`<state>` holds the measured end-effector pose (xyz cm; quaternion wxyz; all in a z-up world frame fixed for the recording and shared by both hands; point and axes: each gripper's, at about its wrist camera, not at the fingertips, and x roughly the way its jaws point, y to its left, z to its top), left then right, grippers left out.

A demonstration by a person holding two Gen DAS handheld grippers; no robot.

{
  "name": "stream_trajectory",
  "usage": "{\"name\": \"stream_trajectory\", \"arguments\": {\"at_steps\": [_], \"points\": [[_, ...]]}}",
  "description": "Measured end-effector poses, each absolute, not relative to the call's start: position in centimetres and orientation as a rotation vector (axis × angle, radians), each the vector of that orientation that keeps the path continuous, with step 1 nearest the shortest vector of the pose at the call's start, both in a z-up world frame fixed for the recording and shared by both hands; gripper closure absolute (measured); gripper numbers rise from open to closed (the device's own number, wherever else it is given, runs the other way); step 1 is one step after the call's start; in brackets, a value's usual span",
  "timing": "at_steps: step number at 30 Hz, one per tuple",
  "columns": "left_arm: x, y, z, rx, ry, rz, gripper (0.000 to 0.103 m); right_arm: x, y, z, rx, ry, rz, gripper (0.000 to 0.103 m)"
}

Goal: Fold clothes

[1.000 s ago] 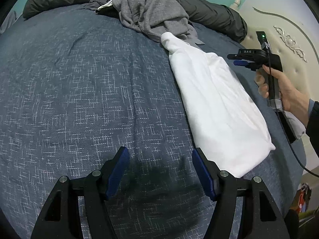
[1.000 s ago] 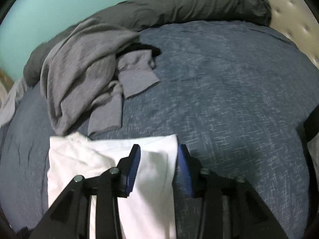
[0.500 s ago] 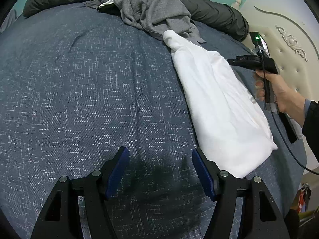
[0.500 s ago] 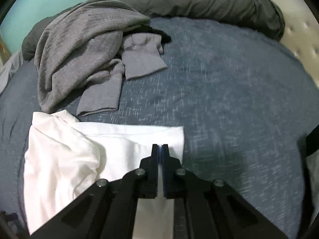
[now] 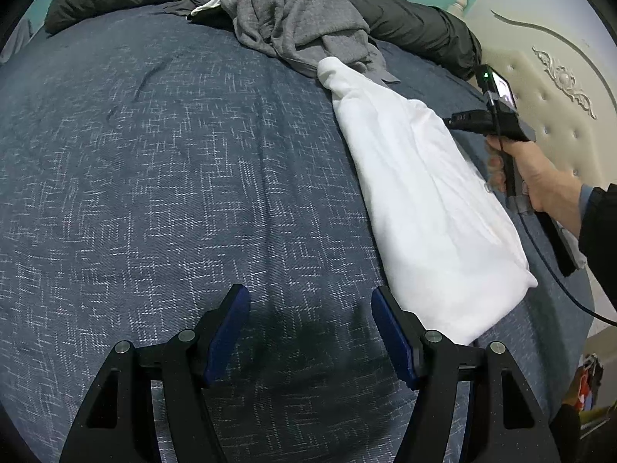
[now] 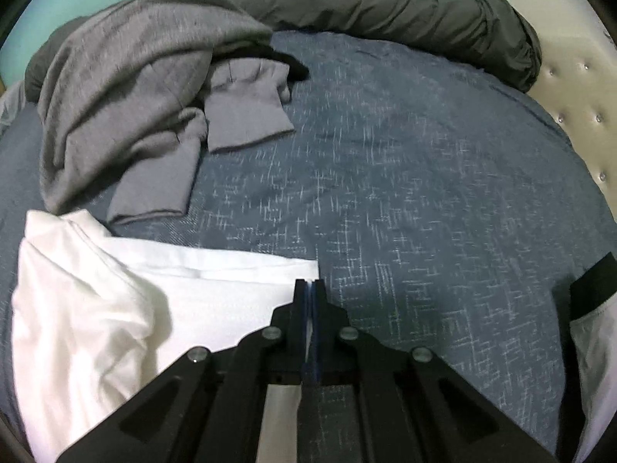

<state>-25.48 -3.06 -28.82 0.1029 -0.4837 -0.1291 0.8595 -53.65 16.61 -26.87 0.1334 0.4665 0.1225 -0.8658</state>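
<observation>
Left wrist view: the left gripper hangs over the blue patterned bed, its blue-padded fingers spread apart with only bedcover between them. Just beside its right-hand finger lies the near end of a folded white garment, which stretches along the bed's right side toward the far edge. There a crumpled grey garment sits against a rolled dark quilt. A person's hand grips the right gripper, its tip at the white garment's right edge, before a cream tufted headboard.

Right wrist view: the right gripper's fingers are clenched together on the corner of the white garment, a thin white strip showing between the pads. The grey garment lies beyond, near the bed's far-left edge.
</observation>
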Motion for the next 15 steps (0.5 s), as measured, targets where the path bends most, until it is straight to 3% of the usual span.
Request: {"name": "stream_trajectory", "arguments": {"at_steps": [8, 10, 12, 13, 15], "points": [[-25.3, -3.0, -28.7, -1.425, -0.390, 2.534, 0.033, -53.4, 17.9, -24.5, 1.342, 0.194, -2.531, 0.100], [-25.1, -2.9, -28.4, -1.414, -0.386, 2.538, 0.033, -52.6, 17.7, -23.1, 1.287, 0.124, -2.501, 0.093], [-25.0, -2.8, -28.3, -1.413, -0.384, 2.538, 0.033, -51.9, 17.0, -22.3, 1.265, 0.053, -2.420, 0.074], [-25.0, -2.7, -28.3, -1.414, -0.383, 2.537, 0.033, -51.7, 16.5, -22.2, 1.271, 0.023, -2.369, 0.069], [-25.0, -2.7, -28.3, -1.412, -0.381, 2.538, 0.033, -51.3, 15.1, -22.6, 1.297, 0.012, -2.287, 0.066]]}}
